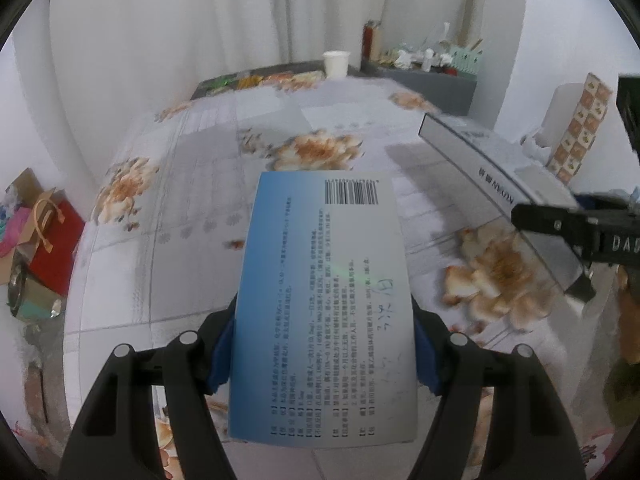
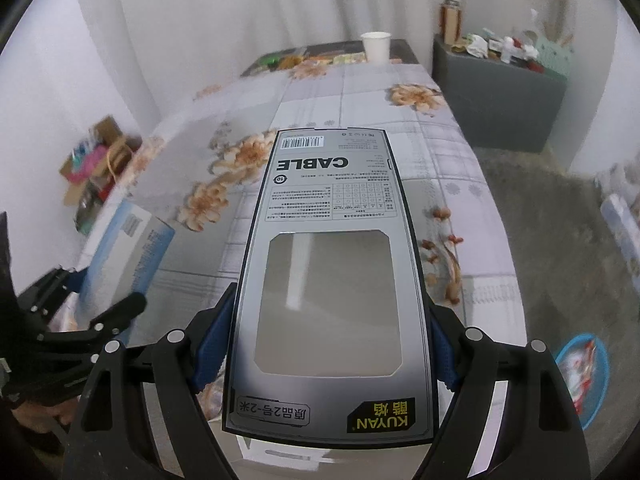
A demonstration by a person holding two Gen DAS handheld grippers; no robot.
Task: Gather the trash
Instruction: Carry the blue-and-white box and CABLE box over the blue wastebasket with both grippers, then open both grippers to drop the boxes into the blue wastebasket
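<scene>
A big surface (image 2: 360, 92) with a flowery cloth is filling the middle of both views. A white curtain (image 1: 200, 20) is hanging behind it. A grey cabinet (image 2: 500, 100) is standing past the far right corner, and small clutter is sitting on top of it.

The right gripper (image 2: 320, 344) is holding a grey cable box (image 2: 328, 280) above the cloth. Its blue jaws are pressing on the two long sides of the box. The box is showing a clear window and the word CABLE. The same box (image 1: 496, 172) is sticking into the left view from the right.

The left gripper (image 1: 324, 352) is holding a blue and white medicine box (image 1: 324, 292) above the cloth too. Its jaws are squeezing both sides of that box. A barcode is showing at the far end.

A red bag (image 1: 52, 240) is lying on the floor at the left. A white paper cup (image 2: 375, 46) is standing at the far end of the surface.
</scene>
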